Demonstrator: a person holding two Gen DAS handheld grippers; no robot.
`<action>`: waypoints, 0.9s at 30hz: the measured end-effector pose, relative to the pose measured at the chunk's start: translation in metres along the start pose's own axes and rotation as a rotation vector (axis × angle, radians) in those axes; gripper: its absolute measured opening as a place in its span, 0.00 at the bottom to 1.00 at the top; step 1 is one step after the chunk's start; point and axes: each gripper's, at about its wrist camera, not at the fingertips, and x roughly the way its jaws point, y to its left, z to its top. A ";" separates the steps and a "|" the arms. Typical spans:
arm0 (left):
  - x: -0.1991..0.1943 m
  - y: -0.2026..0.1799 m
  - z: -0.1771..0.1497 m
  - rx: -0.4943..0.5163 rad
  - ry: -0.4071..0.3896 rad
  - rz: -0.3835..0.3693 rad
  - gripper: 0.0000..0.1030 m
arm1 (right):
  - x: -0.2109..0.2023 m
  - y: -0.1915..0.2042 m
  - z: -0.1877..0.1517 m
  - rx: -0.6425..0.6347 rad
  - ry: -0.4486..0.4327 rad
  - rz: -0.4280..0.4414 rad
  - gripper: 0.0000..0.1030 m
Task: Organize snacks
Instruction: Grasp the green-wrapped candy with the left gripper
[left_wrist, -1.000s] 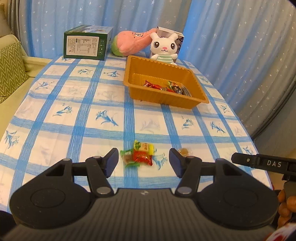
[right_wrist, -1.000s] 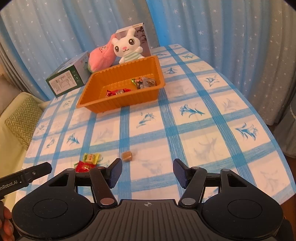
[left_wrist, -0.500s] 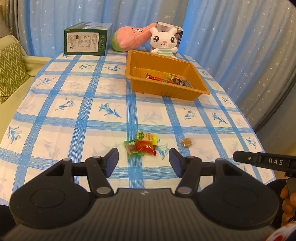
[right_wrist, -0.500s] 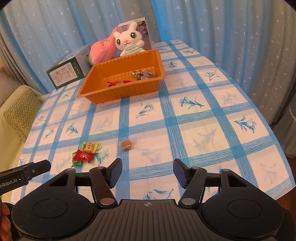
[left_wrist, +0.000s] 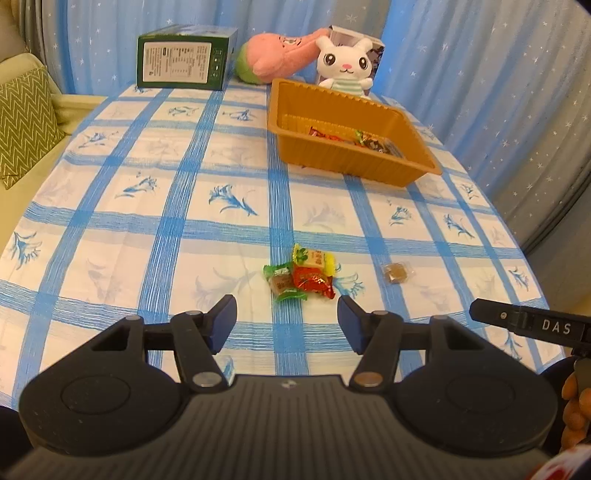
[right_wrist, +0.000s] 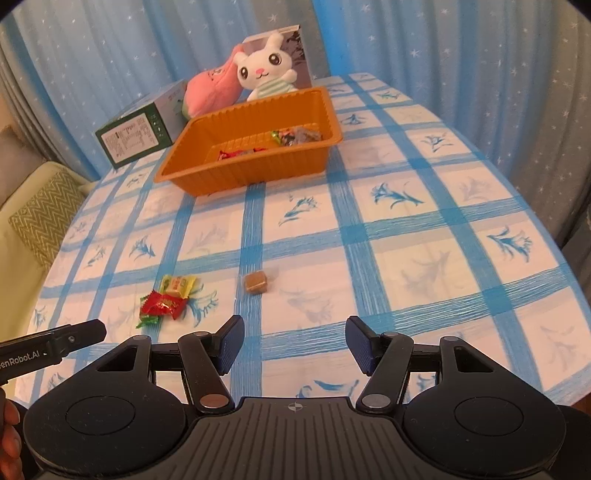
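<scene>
Loose sweets: a small cluster of three wrapped candies (left_wrist: 301, 275) was seen on the cloth near the table's front edge; a red wrapper (left_wrist: 312, 281), a yellow wrapper (left_wrist: 314, 257) at its 12 o'clock and a green-ended one (left_wrist: 282, 282) at its 9 o'clock were touching one another.
Single sweet: a brown candy in clear wrap (left_wrist: 396, 274) was found at 3 o'clock of the cluster, apart from it.
Left gripper (left_wrist: 287, 324): it was held over the front edge with its jaws apart and nothing between them; the cluster lay just beyond the fingertips, at 12 o'clock.
Right gripper (right_wrist: 294, 345): its jaws were likewise spread and empty; the brown candy (right_wrist: 255, 283) lay ahead at about 11 o'clock, the cluster (right_wrist: 168, 299) further round at 10 o'clock.
Orange tray (left_wrist: 354, 164): it was placed well beyond the loose sweets, at 1 o'clock in the left view; several wrapped candies (left_wrist: 354, 139) were already lying inside, along its near wall.
Tablecloth (left_wrist: 184, 206): white with a blue check and blue flowers.
Far edge: a white plush rabbit (left_wrist: 345, 64) was set behind the tray, a pink plush toy (left_wrist: 277, 55) at its 9 o'clock, and a green box (left_wrist: 183, 59) further round at 9 o'clock.
Backdrop: blue star-print curtains (left_wrist: 461, 74) were hung behind the table.
</scene>
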 end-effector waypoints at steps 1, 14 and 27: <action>0.003 0.001 0.000 0.000 0.005 -0.001 0.55 | 0.003 0.000 0.000 -0.002 0.001 0.004 0.59; 0.045 0.004 0.001 0.011 0.051 -0.016 0.55 | 0.041 0.002 -0.002 -0.022 0.041 0.009 0.59; 0.079 0.001 0.008 0.059 0.056 -0.001 0.43 | 0.064 0.004 0.003 -0.026 0.056 0.006 0.59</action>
